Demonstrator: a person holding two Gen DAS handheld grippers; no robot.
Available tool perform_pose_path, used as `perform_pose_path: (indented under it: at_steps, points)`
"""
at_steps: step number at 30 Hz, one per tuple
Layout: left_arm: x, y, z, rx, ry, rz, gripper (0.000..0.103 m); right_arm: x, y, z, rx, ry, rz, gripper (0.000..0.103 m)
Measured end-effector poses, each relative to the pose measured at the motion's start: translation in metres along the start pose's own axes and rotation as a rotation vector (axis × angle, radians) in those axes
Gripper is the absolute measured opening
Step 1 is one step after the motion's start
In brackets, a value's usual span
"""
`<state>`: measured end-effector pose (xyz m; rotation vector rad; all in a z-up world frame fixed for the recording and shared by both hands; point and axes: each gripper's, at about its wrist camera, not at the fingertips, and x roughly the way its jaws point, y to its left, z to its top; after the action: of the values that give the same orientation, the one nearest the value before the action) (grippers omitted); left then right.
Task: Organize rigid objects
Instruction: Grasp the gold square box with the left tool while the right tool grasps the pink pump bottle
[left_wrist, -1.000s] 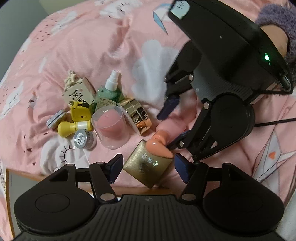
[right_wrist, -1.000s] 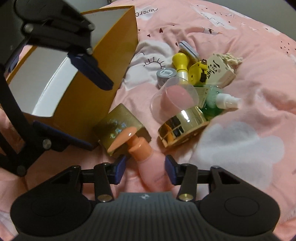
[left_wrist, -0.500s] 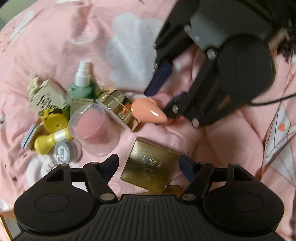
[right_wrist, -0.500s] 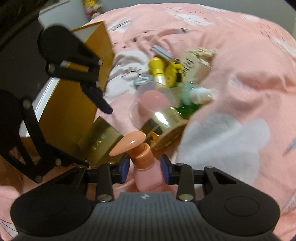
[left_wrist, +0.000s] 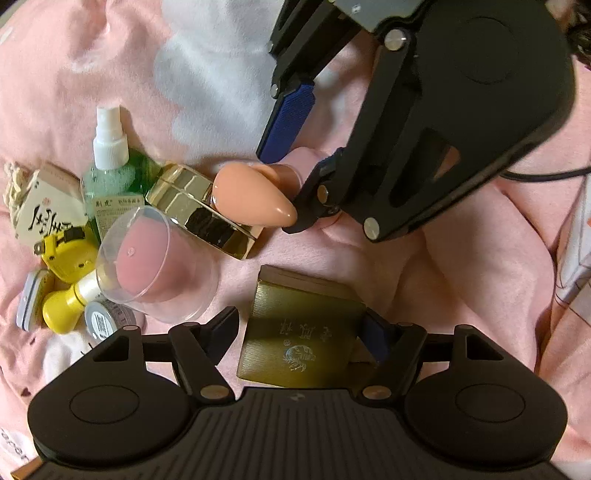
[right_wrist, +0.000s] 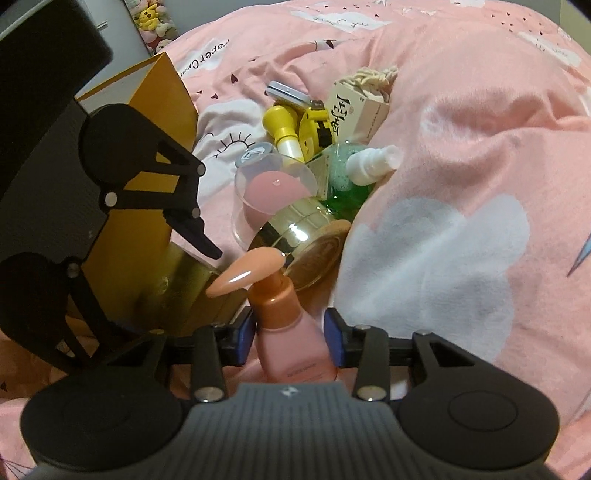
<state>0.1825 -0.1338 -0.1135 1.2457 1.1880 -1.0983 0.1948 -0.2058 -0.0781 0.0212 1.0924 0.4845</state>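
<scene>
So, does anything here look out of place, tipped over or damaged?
Nothing looks spilled or broken. Several things lie on their side on the pink blanket: the green spray bottle, the gold jar and the clear cup with the pink sponge, heaped together. The right tool holds the pink pump bottle.

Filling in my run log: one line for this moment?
right gripper: shut on pink pump bottle | left gripper: open around gold box

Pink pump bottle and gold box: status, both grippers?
Right gripper shut on pink pump bottle. Left gripper open, straddling gold box. Gold jar right beside the pump head.
</scene>
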Motion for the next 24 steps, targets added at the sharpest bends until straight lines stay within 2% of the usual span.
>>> perform_pose_path:
  at_steps: [3, 7, 13, 16, 24]
  points:
    - [0.007, -0.002, 0.007, -0.029, 0.014, 0.010, 0.080, 0.001, 0.001, 0.000, -0.006, -0.001, -0.003, 0.041]
    - [0.004, -0.006, 0.013, -0.048, -0.010, 0.029, 0.074, -0.002, 0.003, -0.001, -0.015, -0.004, -0.014, 0.040]
    - [-0.005, -0.010, 0.008, -0.167, -0.091, 0.052, 0.073, -0.009, 0.009, -0.002, -0.035, -0.025, -0.042, 0.037]
    - [-0.017, -0.009, 0.006, -0.227, -0.138, 0.054, 0.073, -0.015, 0.012, -0.003, -0.043, -0.047, -0.060, 0.035]
    - [-0.055, -0.011, -0.012, -0.344, -0.248, 0.116, 0.073, -0.039, 0.029, -0.004, -0.089, -0.114, -0.111, 0.033]
